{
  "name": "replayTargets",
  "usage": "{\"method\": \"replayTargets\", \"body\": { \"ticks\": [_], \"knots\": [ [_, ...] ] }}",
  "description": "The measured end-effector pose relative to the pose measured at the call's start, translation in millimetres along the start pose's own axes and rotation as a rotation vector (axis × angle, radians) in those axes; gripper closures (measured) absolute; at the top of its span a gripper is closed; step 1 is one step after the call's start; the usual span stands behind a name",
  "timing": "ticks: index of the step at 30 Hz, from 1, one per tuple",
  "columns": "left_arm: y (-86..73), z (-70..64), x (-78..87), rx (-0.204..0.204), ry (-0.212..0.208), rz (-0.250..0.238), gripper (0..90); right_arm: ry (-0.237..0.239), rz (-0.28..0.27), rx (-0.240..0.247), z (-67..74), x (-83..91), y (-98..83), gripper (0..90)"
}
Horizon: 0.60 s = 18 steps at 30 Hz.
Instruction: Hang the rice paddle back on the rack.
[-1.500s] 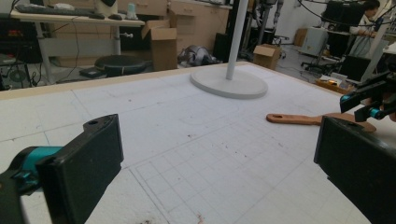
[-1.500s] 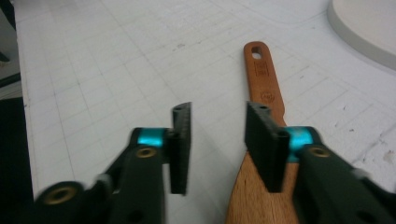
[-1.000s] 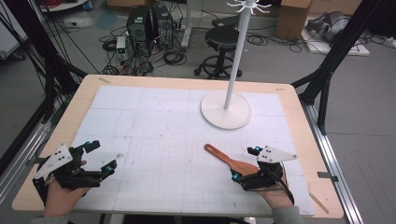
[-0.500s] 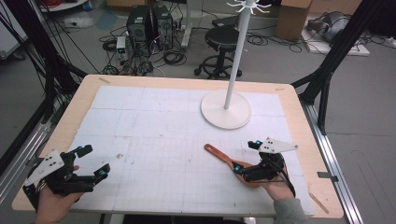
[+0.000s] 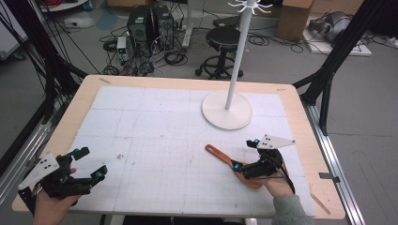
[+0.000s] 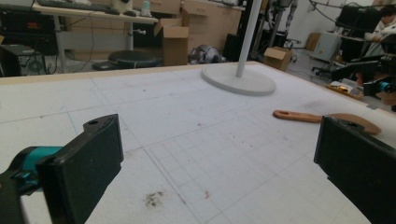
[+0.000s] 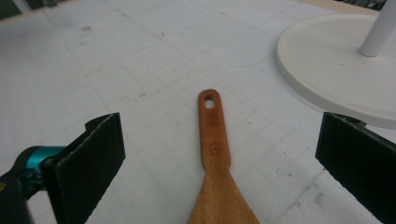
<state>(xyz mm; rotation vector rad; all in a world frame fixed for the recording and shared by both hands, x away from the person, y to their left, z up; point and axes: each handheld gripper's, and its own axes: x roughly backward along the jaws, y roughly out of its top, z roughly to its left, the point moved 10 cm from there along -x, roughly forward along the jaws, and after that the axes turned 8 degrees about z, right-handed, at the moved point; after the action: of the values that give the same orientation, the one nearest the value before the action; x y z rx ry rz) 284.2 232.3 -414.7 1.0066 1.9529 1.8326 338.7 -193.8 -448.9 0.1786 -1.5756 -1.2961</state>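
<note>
surface (image 5: 155, 84): wooden top under a white gridded mat (image 5: 155, 140), which showed faint stains near the left side.

stand (image 5: 227, 109): white, with a round flat base on the far right part of the mat and a thin upright pole rising from the middle of the base. in the right tool view its base (image 7: 327, 60) sat beyond and to the right of the spatula, apart from it.

left tool (image 5: 84, 164): held by a hand at the near left corner of the surface, over the mat's near left part. jaws were spread wide, nothing between them. in the left tool view the two black jaws framed bare mat, with the spatula (image 6: 322, 119) lying well off to the right.

right tool (image 5: 245, 154): held by a hand at the near right of the mat. jaws were wide apart and straddled the spatula without touching it, as seen in the right tool view.

spatula (image 5: 232, 165): brown wood, flat on the mat, near right, in front of the stand base. the blade end lay under the right tool; the handle pointed away to the far left. the handle (image 7: 214, 135) ended in a small hanging hole.
</note>
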Motion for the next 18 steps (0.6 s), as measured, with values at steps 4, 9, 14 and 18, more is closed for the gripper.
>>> {"method": "replayTargets", "body": {
  "ticks": [4,9,14,18],
  "knots": [
    [-2.2,-1.9,-3.1,-0.011,-0.01,0.013,1.8,0.005,0.002,-0.007,-3.5,-1.1,3.5,5.2],
    [-2.6,-0.9,-6.5,-0.007,-0.015,0.016,1.8,-0.037,0.085,0.027,-4.3,-10.9,4.3,12.3],
    [-2.3,-2.5,-10.5,-0.01,-0.02,0.02,1.8,-0.064,0.147,0.05,-2.4,-20.3,8.1,15.4],
    [-3.8,-3.6,-11.4,-0.012,-0.023,0.027,1.8,-0.077,0.208,0.085,-2.3,-27.6,8.7,17.8]
  ]
}}
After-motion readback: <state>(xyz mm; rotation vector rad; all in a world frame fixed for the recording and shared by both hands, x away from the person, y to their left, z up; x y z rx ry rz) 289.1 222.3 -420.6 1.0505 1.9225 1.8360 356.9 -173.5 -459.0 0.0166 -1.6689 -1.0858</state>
